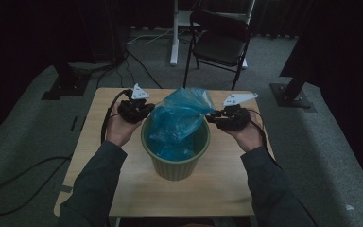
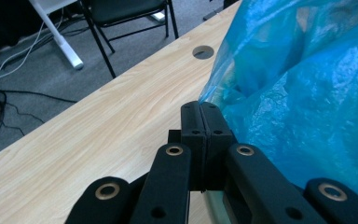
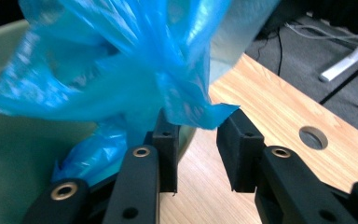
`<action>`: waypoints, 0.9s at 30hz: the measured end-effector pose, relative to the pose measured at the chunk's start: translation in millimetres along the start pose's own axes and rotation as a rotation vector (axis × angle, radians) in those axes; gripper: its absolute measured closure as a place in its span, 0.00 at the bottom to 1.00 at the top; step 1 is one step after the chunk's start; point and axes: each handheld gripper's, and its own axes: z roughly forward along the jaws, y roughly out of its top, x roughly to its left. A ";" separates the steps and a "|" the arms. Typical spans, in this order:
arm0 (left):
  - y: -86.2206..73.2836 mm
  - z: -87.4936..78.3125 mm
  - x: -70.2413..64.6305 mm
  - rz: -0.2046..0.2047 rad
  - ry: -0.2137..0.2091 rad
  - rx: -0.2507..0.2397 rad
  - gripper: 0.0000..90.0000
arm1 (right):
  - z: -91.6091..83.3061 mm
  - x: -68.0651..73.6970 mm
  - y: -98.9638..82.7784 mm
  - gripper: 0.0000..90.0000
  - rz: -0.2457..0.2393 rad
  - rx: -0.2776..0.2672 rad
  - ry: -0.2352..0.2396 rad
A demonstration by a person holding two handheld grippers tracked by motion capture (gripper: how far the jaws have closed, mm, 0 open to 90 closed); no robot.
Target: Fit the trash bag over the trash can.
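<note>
A green ribbed bin (image 1: pixel 175 166) stands mid-table with a crumpled blue plastic bag (image 1: pixel 179 116) rising out of it. At the bin's left rim, my left gripper (image 1: pixel 144 111) has its jaws pressed together. In the left gripper view, the gripper (image 2: pixel 200 109) pinches the bag's edge (image 2: pixel 303 93) at its tips. My right gripper (image 1: pixel 213 118) is at the right rim. In the right gripper view, that gripper (image 3: pixel 198 135) is open, with a corner of the bag (image 3: pixel 135 70) hanging over the gap and the bin wall (image 3: pixel 14 154) to the left.
The wooden table (image 1: pixel 104 137) has bare surface on both sides of the bin and a round cable hole (image 2: pixel 203 52) near its far edge. A black folding chair (image 1: pixel 220 42) and a white desk leg (image 1: pixel 174 33) stand beyond. Cables lie on the grey carpet.
</note>
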 end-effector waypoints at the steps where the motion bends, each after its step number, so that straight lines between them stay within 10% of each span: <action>1: 0.7 -0.4 -1.8 0.006 -0.004 -0.003 0.99 | -1.3 1.0 0.3 0.76 -0.004 -0.007 0.010; 12: 11.4 -1.5 -23.2 0.068 -0.017 -0.016 0.99 | -11.6 11.3 1.1 0.72 -0.072 -0.035 0.127; 27: 12.0 -4.0 -20.1 0.062 -0.009 -0.020 0.99 | -52.0 4.1 -17.0 0.79 -0.063 -0.073 0.105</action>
